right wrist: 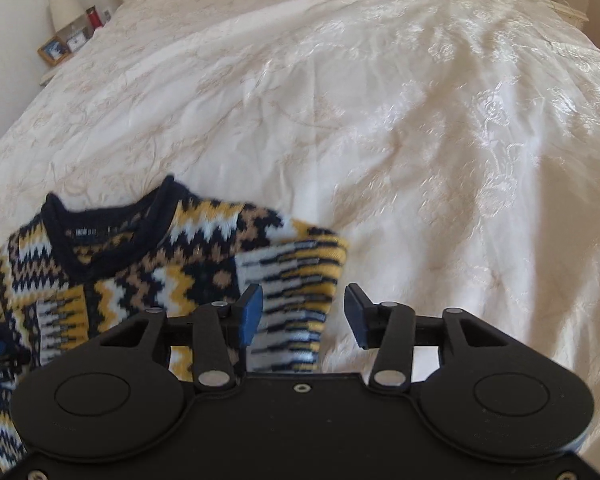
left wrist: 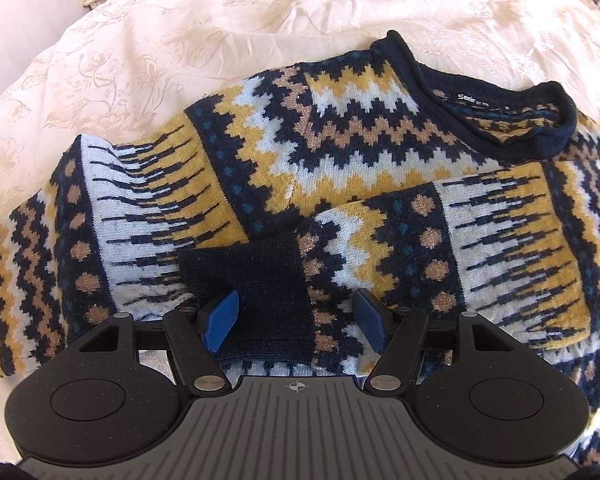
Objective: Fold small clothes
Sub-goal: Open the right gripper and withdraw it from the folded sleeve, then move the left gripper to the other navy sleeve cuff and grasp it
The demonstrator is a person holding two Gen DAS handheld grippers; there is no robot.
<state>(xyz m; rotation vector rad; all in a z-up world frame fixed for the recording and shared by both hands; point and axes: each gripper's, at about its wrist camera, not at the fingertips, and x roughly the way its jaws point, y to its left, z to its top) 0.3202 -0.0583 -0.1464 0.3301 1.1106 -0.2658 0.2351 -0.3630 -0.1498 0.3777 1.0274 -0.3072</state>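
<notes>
**Knitted sleeve cuff sits between open fingers**

Blue pads of the left hand-held gripper (left wrist: 296, 322) stand apart around the navy cuff (left wrist: 256, 292), low centre, seemingly releasing the folded-in sleeve. The right hand-held gripper (right wrist: 304, 316), also open and empty, hovers at the sweater (right wrist: 140, 272) edge, lower left, on the bed (right wrist: 420, 120).

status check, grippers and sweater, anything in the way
Left gripper open over the navy cuff. Right gripper open, holding nothing. Sweater flat on the bedspread, one sleeve folded across. Nothing in the way.
</notes>
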